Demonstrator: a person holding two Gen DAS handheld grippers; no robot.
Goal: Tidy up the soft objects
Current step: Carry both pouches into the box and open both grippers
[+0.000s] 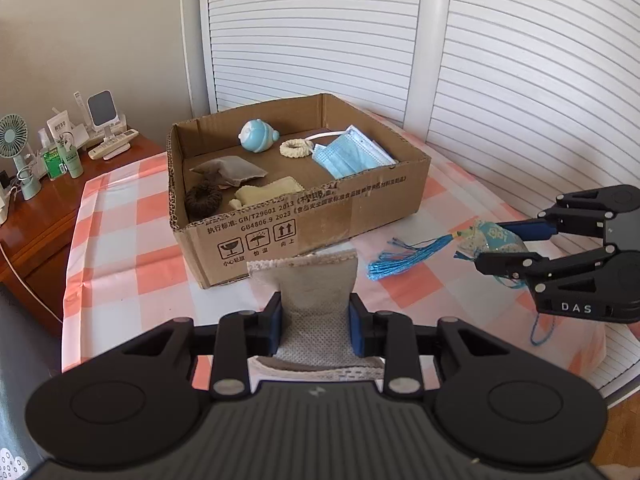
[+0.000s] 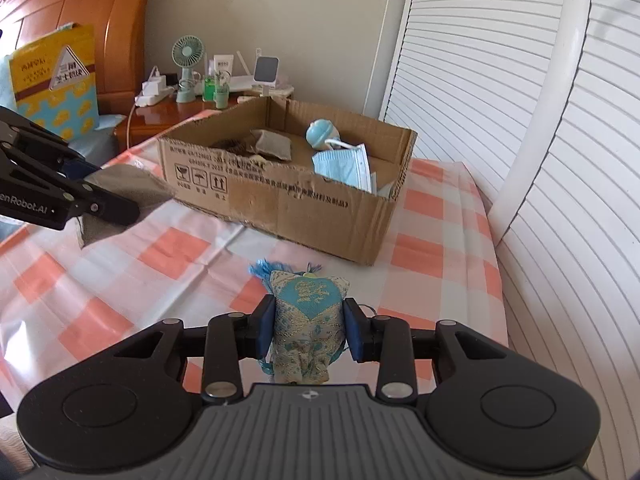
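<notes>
Grey perforated fabric pouch (image 1: 318, 300) sits clamped between the blue pads of the left gripper (image 1: 316, 322), its lace-edged top just short of the open brown cardboard box (image 1: 304, 216) straight ahead. Off to that gripper's right, the right gripper (image 2: 308, 330) pinches a turquoise-and-cream brocade sachet (image 2: 306, 322) — its blue tassel (image 1: 404, 258) trails toward the box over the orange-and-white checked tablecloth (image 1: 128, 236). Inside the box, beyond both grippers, lie pale blue face masks (image 1: 350, 156) and a round light-blue plush toy (image 1: 258, 136).
</notes>
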